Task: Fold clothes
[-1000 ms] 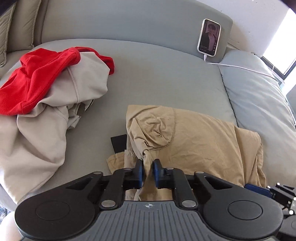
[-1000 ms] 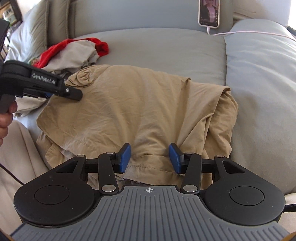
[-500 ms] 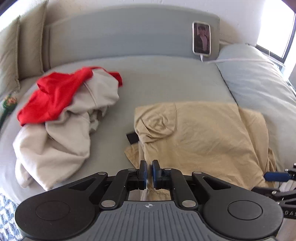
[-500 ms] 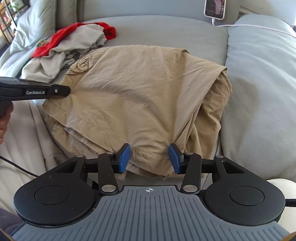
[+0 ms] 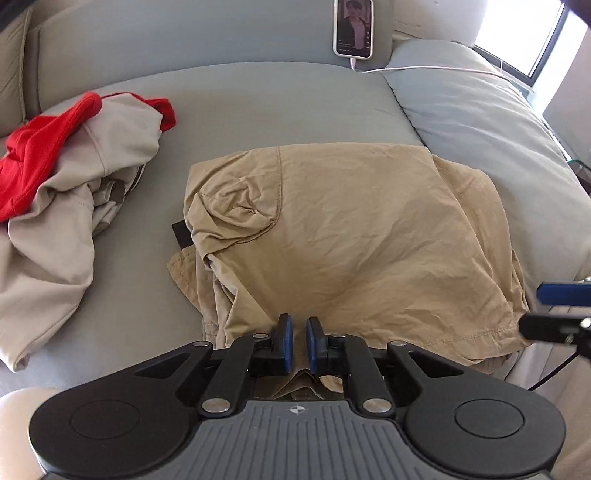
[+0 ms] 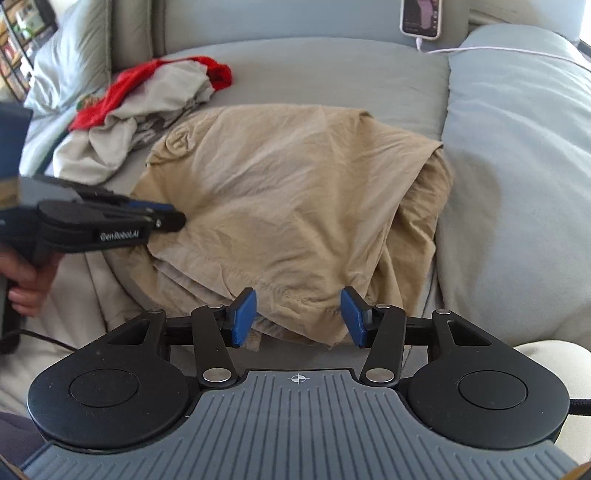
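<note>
- Left tool: jaws narrow and opening, blue pads just above the near hem of the tan garment, no cloth seen pinched between them
- Right tool: jaws about half wide and opening, near hem of the garment lying between the pads, not pressed
- Tan garment: folded, flat on the grey sofa
- Pile of beige and red clothes: left of it, apart
- Phone: propped on the backrest, cable attached
</note>
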`<action>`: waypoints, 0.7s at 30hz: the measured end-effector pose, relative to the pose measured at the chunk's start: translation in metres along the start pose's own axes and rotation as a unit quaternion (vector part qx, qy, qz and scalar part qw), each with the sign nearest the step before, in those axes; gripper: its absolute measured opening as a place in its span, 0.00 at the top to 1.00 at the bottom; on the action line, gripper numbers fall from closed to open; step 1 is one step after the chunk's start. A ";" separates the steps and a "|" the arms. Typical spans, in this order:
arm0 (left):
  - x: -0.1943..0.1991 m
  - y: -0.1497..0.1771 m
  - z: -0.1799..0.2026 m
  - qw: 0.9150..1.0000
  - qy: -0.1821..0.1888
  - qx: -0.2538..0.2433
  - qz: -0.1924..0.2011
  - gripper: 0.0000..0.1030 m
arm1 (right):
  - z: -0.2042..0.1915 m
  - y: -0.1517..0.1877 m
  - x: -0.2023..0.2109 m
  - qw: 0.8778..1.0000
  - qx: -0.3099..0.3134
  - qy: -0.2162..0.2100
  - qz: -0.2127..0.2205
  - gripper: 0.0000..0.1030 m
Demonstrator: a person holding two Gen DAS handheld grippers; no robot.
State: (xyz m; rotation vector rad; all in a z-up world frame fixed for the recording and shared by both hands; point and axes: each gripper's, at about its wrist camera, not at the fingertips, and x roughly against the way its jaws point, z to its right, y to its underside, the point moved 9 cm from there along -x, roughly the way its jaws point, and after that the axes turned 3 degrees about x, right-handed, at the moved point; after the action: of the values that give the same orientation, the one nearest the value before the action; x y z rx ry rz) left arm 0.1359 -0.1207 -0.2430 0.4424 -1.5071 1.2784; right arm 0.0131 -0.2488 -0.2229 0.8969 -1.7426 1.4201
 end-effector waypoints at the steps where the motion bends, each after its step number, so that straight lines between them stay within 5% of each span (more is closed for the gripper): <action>1: -0.001 0.000 -0.001 1.000 0.002 0.003 0.000 0.86 | 0.006 -0.007 0.009 1.000 -0.012 -0.001 0.014 0.48; 7: -0.002 0.001 0.001 1.000 -0.013 -0.003 0.003 0.86 | 0.068 -0.056 0.029 0.985 -0.132 0.006 0.107 0.38; 10: -0.001 0.002 0.002 1.000 -0.017 -0.007 0.008 0.86 | 0.115 -0.064 0.011 0.955 -0.272 -0.011 0.120 0.52; 12: -0.001 0.002 0.001 1.000 -0.015 -0.004 0.007 0.86 | 0.136 -0.067 -0.005 0.931 -0.344 -0.036 0.122 0.71; 13: -0.002 0.001 0.000 1.000 -0.013 -0.002 0.006 0.86 | 0.141 -0.068 -0.014 0.922 -0.366 -0.049 0.119 0.71; 21: -0.001 0.002 0.000 1.000 -0.007 0.005 0.004 0.86 | 0.148 -0.084 -0.066 0.895 -0.423 -0.100 0.094 0.71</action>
State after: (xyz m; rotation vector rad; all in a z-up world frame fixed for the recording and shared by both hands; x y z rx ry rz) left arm 0.1345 -0.1205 -0.2443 0.4522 -1.5168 1.2915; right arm 0.1043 -0.4027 -0.2604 0.3975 -2.3482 0.5322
